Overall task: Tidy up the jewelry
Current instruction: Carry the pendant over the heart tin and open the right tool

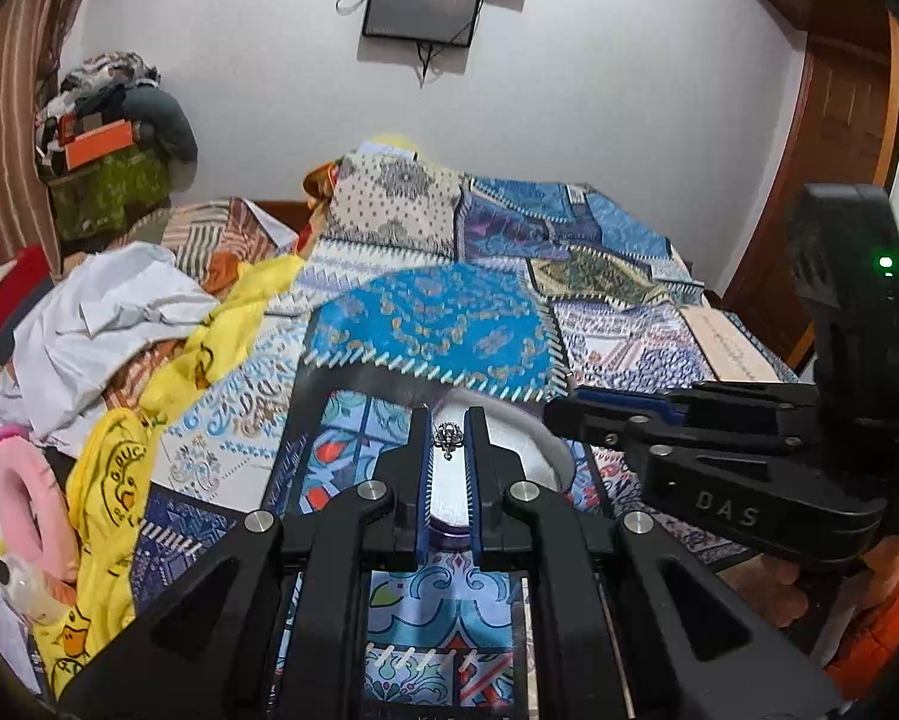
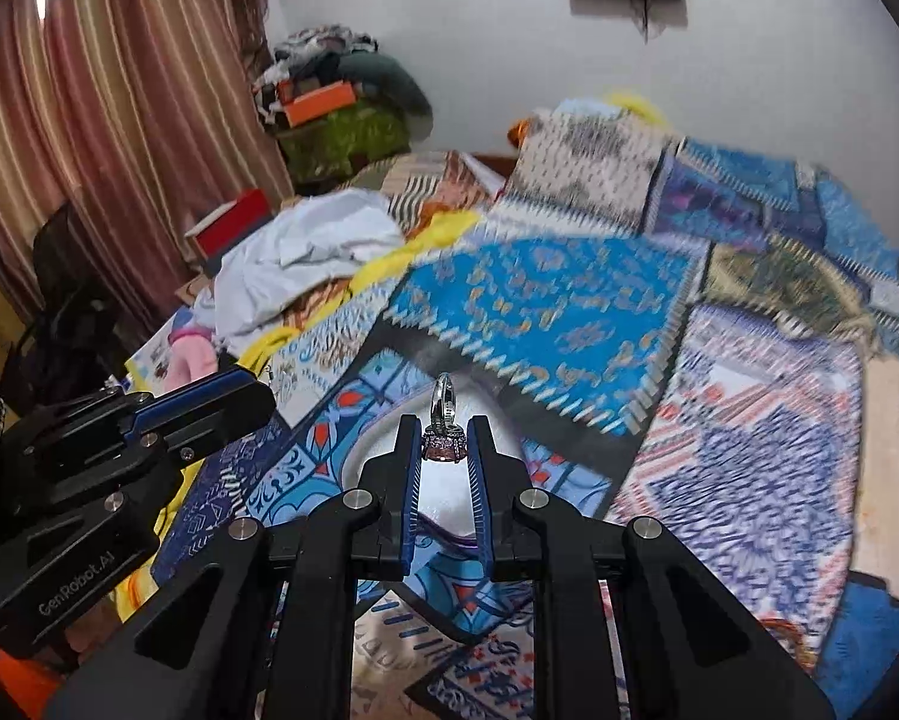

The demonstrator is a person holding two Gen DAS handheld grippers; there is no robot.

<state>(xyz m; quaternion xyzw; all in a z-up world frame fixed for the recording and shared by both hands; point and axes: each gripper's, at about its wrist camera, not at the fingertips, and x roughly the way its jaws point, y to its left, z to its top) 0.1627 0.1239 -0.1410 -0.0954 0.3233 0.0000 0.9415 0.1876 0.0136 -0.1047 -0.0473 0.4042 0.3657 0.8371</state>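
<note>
the left gripper (image 1: 449, 420) pinches a small silver filigree charm (image 1: 448, 439) between its fingertips, fingers closed on it. the right gripper (image 2: 444, 429) clamps a ring (image 2: 444, 420) by its pink stone setting, the silver band sticking up past the tips. both hover above a white dish (image 1: 533, 450) with a purple rim, which sits on the patchwork bedspread (image 1: 437, 324). the two grippers are near each other, the right one to the right in the left wrist view. crumpled white and yellow clothes (image 1: 119, 312) lie at the bed's left side.
</note>
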